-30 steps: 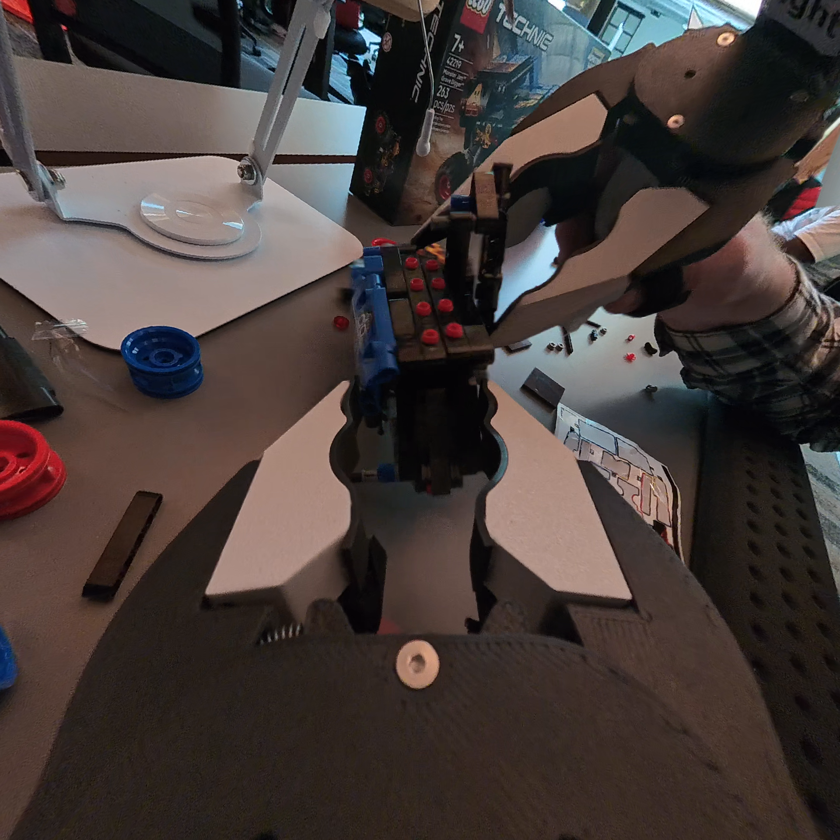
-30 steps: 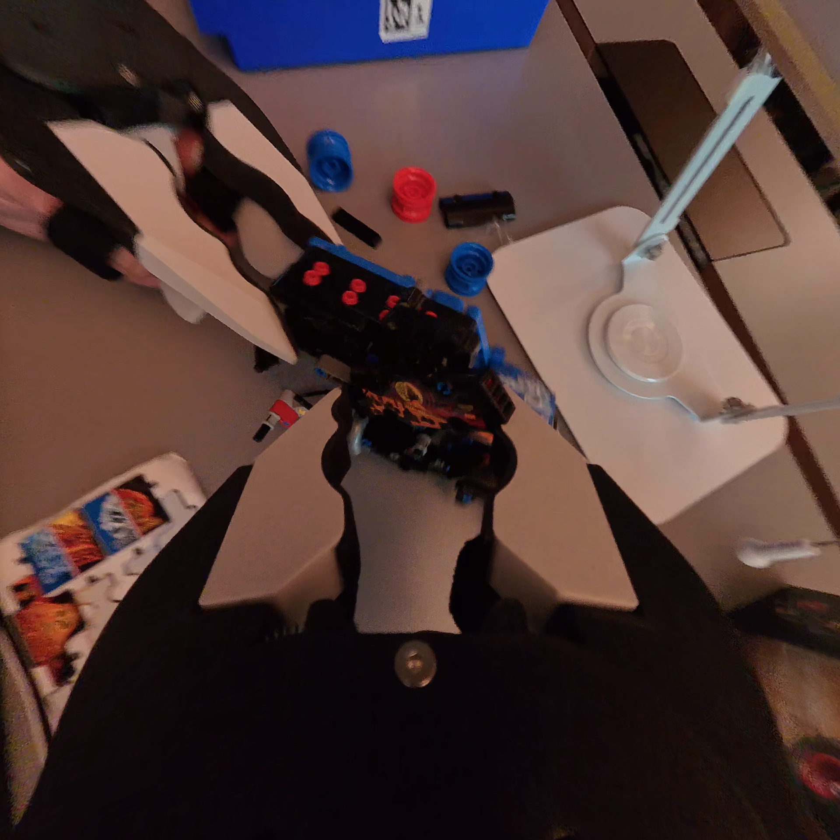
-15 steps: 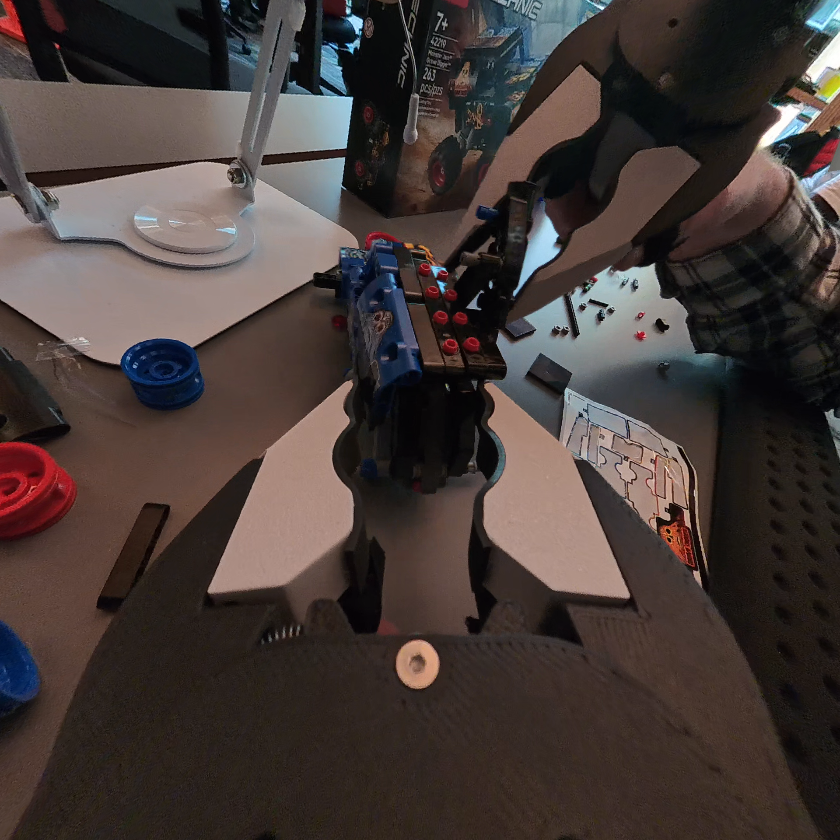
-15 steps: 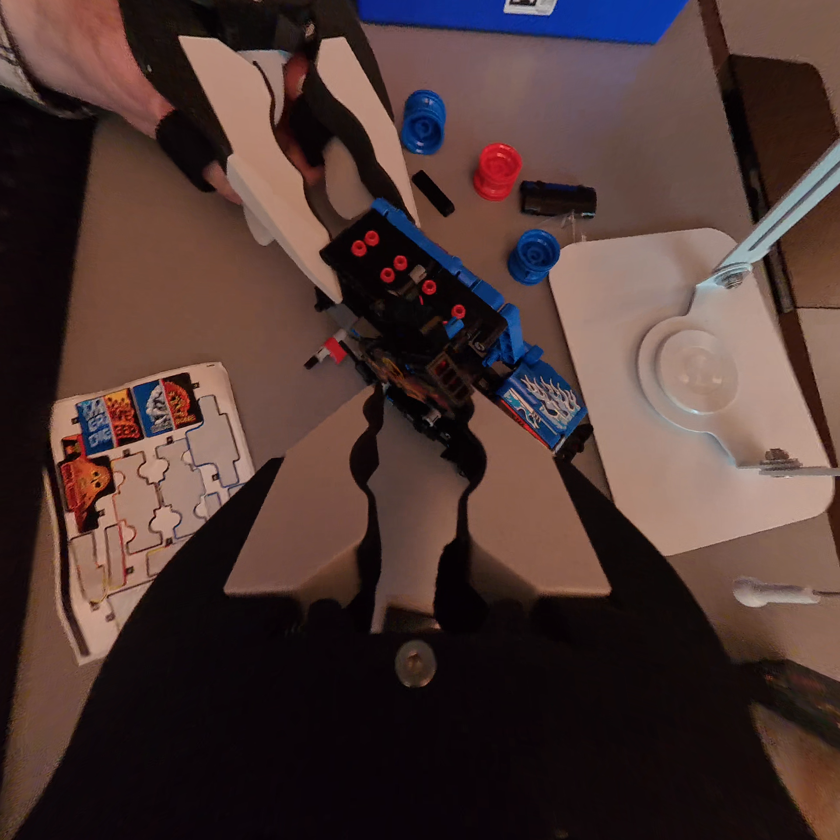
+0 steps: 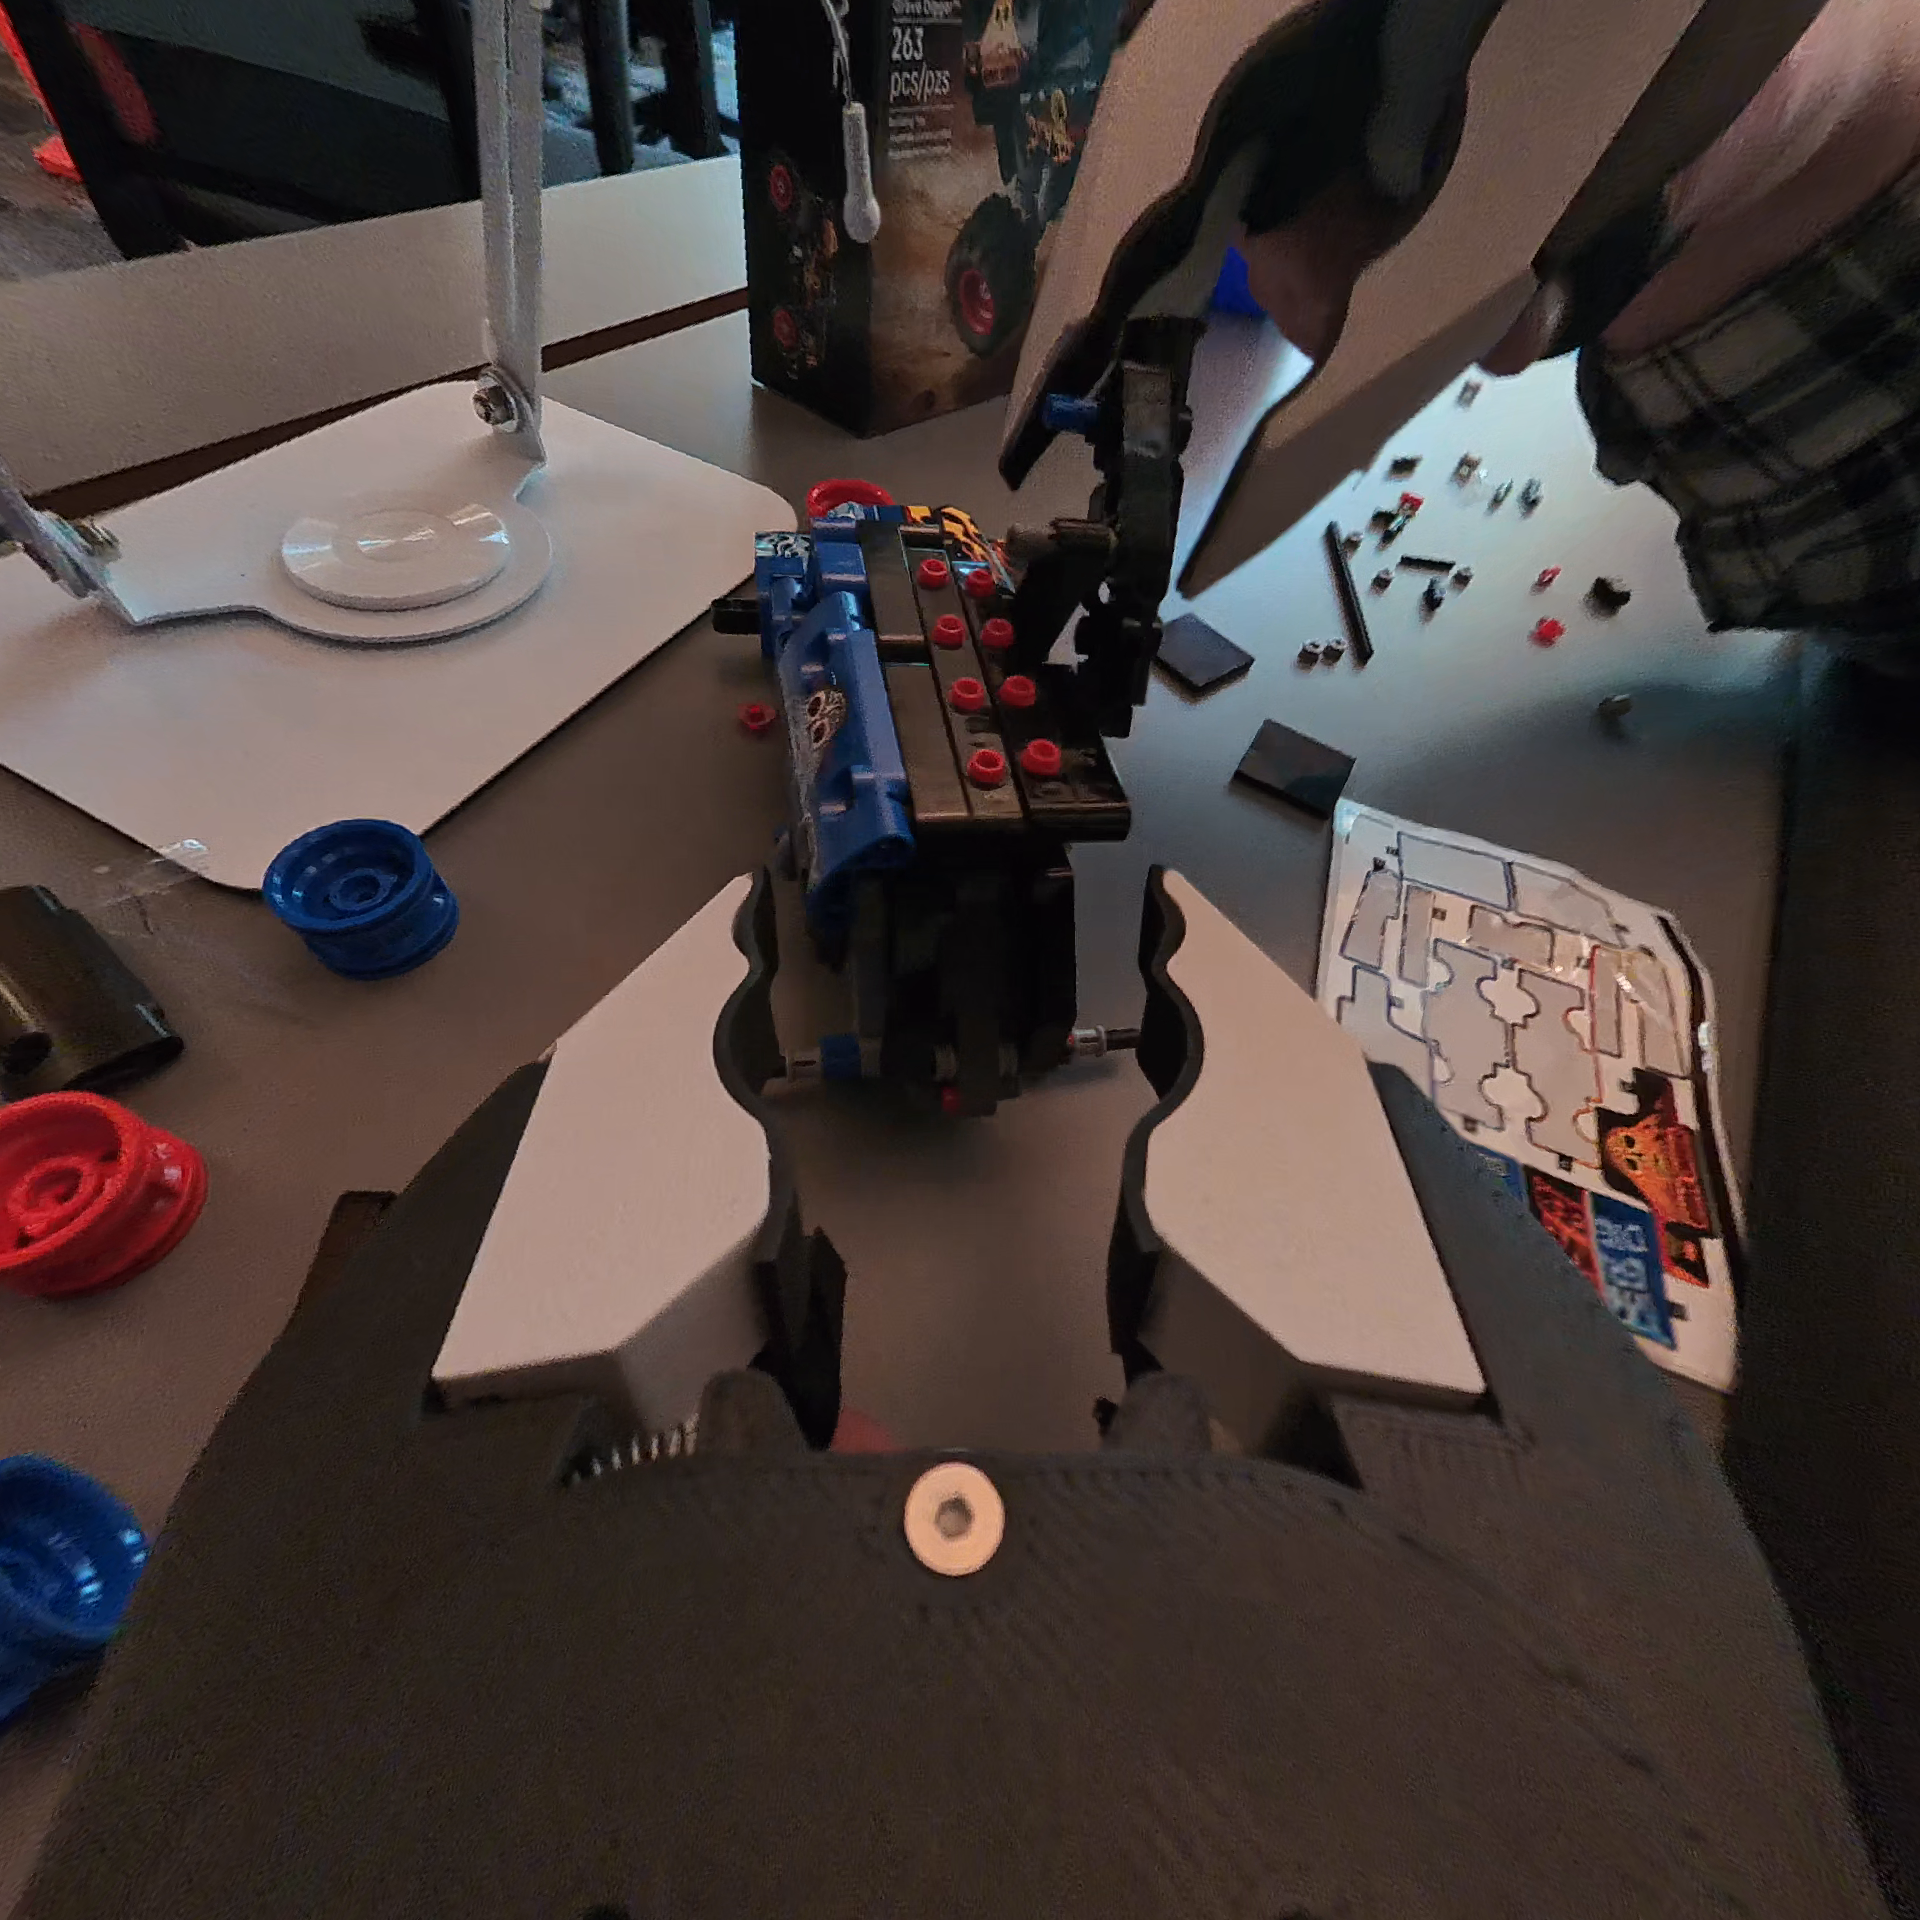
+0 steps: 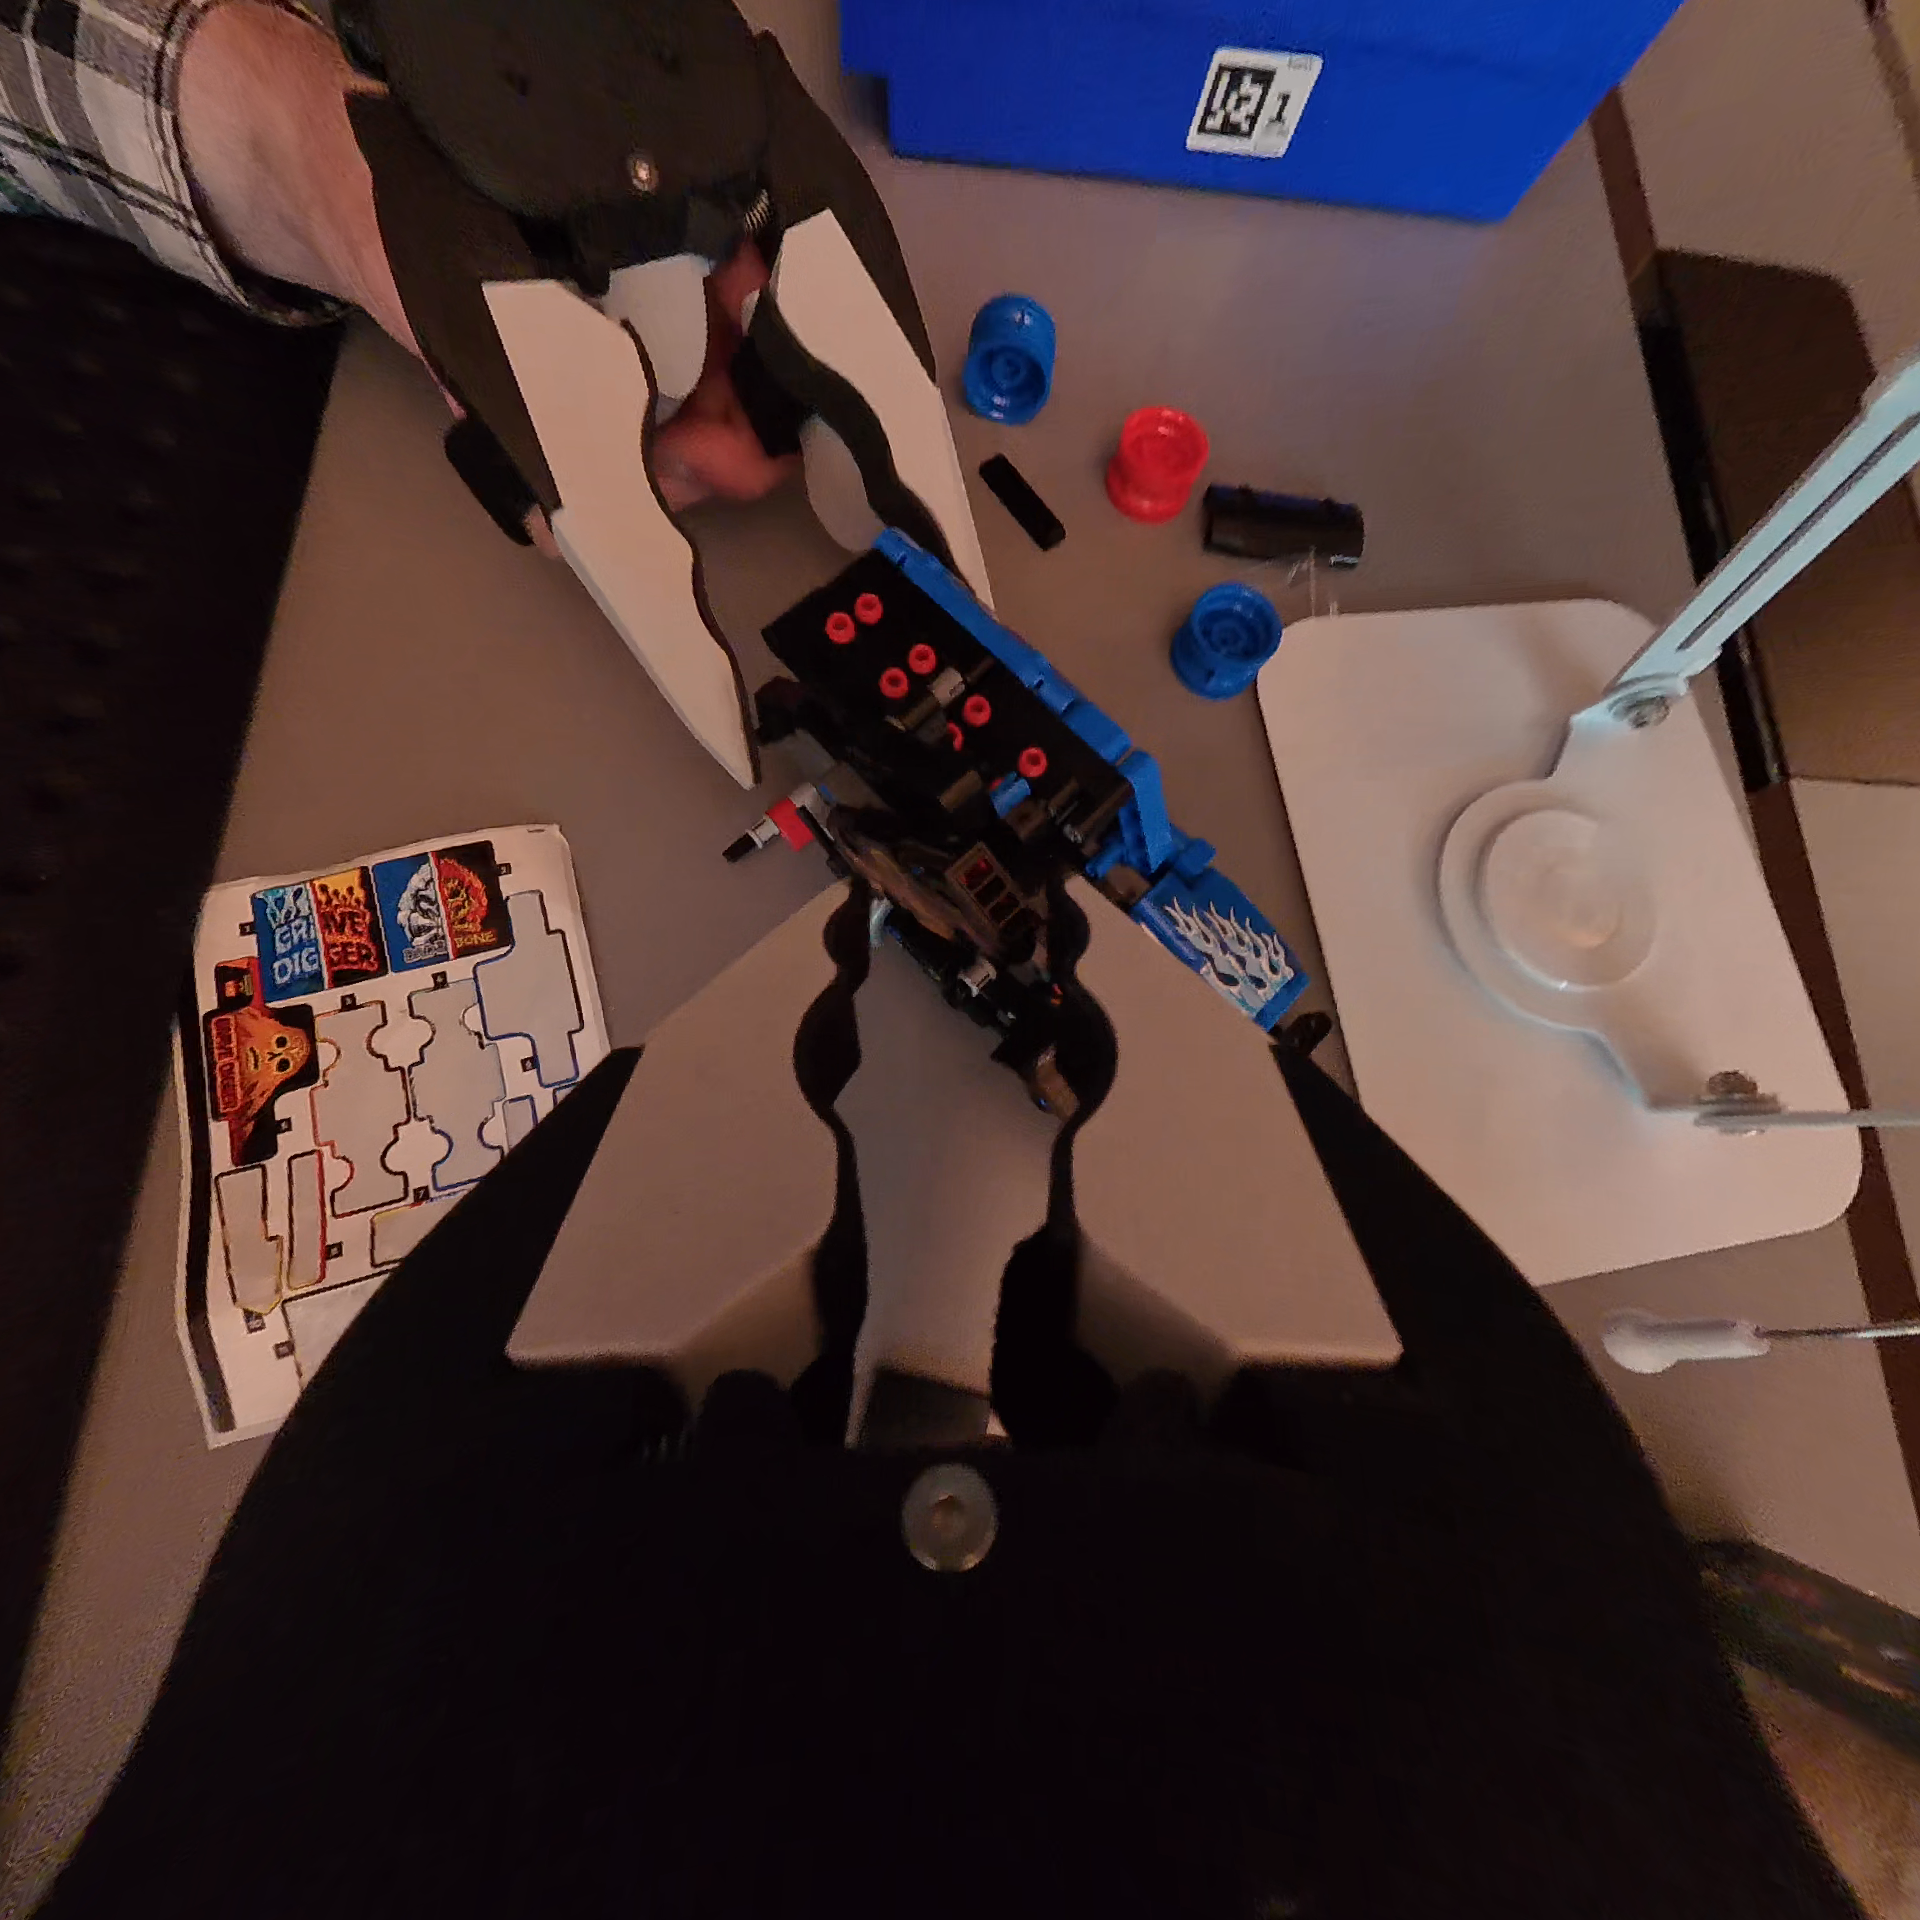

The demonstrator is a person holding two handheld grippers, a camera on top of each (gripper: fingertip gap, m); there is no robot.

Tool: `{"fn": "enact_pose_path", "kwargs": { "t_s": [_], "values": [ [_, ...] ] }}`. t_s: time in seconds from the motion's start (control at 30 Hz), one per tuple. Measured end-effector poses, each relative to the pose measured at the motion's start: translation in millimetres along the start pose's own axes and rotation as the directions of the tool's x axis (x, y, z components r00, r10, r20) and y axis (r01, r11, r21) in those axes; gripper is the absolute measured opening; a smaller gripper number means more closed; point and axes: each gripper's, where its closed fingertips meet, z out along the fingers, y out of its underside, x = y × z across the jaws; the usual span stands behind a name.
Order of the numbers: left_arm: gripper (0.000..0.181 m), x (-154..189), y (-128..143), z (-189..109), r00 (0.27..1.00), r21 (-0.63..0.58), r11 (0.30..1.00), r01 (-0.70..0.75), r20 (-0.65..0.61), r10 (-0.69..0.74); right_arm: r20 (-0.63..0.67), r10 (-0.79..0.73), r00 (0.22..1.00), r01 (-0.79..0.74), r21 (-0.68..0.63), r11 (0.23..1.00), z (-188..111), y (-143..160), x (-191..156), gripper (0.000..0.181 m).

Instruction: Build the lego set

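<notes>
The black and blue lego truck body (image 5: 935, 727) with red pins on top stands between the fingers of my left gripper (image 5: 956, 883). The left gripper's jaws are open, with a gap between each pad and the body. My right gripper (image 6: 961, 914) is shut on the body's black and orange side part (image 6: 977, 904). In the left wrist view the right gripper (image 5: 1122, 499) comes in from the upper right and clamps that upright black part (image 5: 1143, 436). The body (image 6: 966, 727) also shows in the right wrist view, with the left gripper (image 6: 852, 675) straddling its far end.
On the grey table are blue wheel rims (image 5: 358, 899), a red rim (image 5: 88, 1190), a black tyre (image 5: 62, 987), a sticker sheet (image 5: 1527, 1039) and small loose parts (image 5: 1434, 561). A white lamp base (image 5: 395, 582), the set's box (image 5: 894, 208) and a blue bin (image 6: 1143, 94) stand around. The left gripper's tips are roughly 7 cm from the right gripper's. About 12 cm separates my left fingertips from the red rim (image 5: 88, 1190).
My left gripper's jaws have opened and let go of the truck body. My right gripper shut on the body's side part and still holds it.
</notes>
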Motion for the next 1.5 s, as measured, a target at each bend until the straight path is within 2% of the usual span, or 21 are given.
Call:
{"fn": "enact_pose_path", "kwargs": {
  "t_s": [0.1,0.57,0.7,1.1,1.17,1.27,1.5],
  "values": [
    [0.053,-4.5,0.5,2.6,0.996,-0.014,0.998,-0.068,0.065,0.068,0.024,0.001,1.000,-0.001,0.019,1.000,1.1,-0.7,-2.6,0.020],
    [0.052,-4.6,-0.3,4.0,0.996,-0.014,0.997,-0.082,0.033,0.083,0.246,0.144,0.958,-0.168,0.081,0.982,0.1,15.2,-4.8,0.013],
    [0.052,-4.7,-0.2,4.1,0.997,-0.015,0.997,-0.079,0.023,0.079,0.253,0.184,0.950,-0.205,0.057,0.977,1.8,28.6,2.7,0.014],
    [0.052,-4.3,0.0,4.1,0.996,-0.016,0.996,-0.084,0.005,0.084,0.226,0.137,0.965,-0.149,0.036,0.988,3.6,34.3,3.5,0.012],
    [0.052,-4.3,0.1,4.0,0.997,-0.016,0.997,-0.077,0.000,0.077,0.200,0.134,0.971,-0.141,0.023,0.990,0.5,37.6,8.3,0.017],
    [0.052,-4.6,0.1,3.7,0.997,-0.016,0.997,-0.073,-0.003,0.073,0.192,0.103,0.976,-0.120,0.078,0.990,-7.6,26.7,8.5,0.017],
    [0.052,-4.4,0.2,3.4,0.997,-0.015,0.997,-0.080,-0.005,0.080,0.201,0.110,0.973,-0.122,0.047,0.991,-2.9,28.1,6.3,0.013]
  ]
}}
